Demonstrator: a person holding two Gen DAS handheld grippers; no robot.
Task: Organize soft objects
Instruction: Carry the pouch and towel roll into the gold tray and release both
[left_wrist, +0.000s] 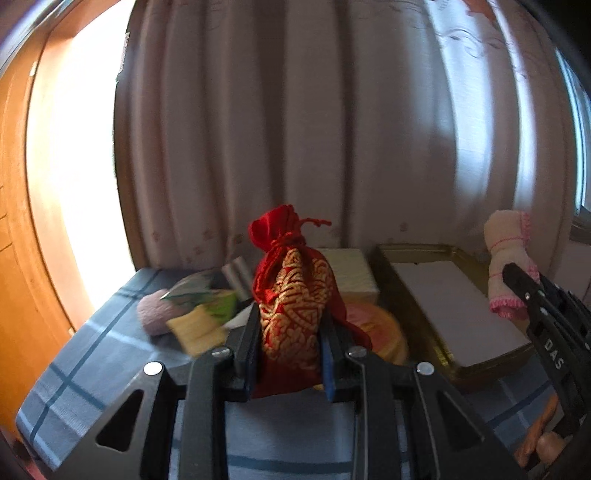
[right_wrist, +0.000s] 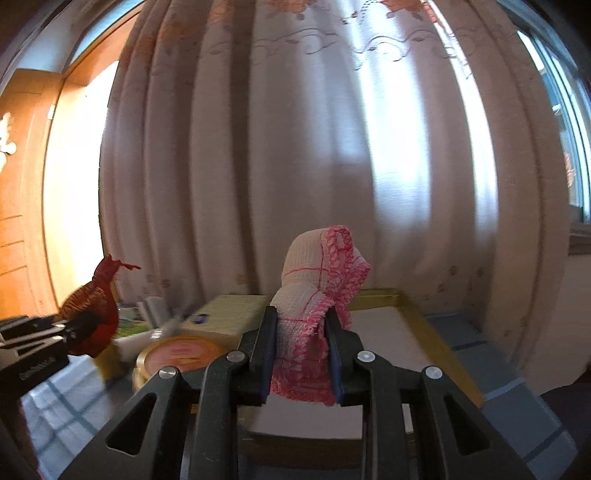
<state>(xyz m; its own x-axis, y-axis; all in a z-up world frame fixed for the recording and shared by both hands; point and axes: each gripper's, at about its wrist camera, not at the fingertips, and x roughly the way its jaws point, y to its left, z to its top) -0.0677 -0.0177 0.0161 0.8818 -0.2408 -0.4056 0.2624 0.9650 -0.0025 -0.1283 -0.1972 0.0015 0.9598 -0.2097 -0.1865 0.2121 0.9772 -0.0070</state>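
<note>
A red and gold drawstring pouch (left_wrist: 291, 306) stands upright between the pads of my left gripper (left_wrist: 291, 328), which is shut on it above the table. From the right wrist view the same pouch (right_wrist: 96, 310) shows at the far left. My right gripper (right_wrist: 301, 332) is shut on a rolled white cloth with pink trim (right_wrist: 317, 280), held over the gold tray (right_wrist: 417, 314). In the left wrist view that cloth (left_wrist: 506, 266) and the right gripper (left_wrist: 517, 280) appear at the right edge.
The gold tray (left_wrist: 417, 254) with a white liner lies at the right on a blue plaid tablecloth (left_wrist: 92, 350). A round orange tin (right_wrist: 177, 350), a pale yellow box (left_wrist: 351, 273), a pink sponge (left_wrist: 155, 314) and packets crowd the table's middle. A curtain (right_wrist: 295, 147) hangs behind.
</note>
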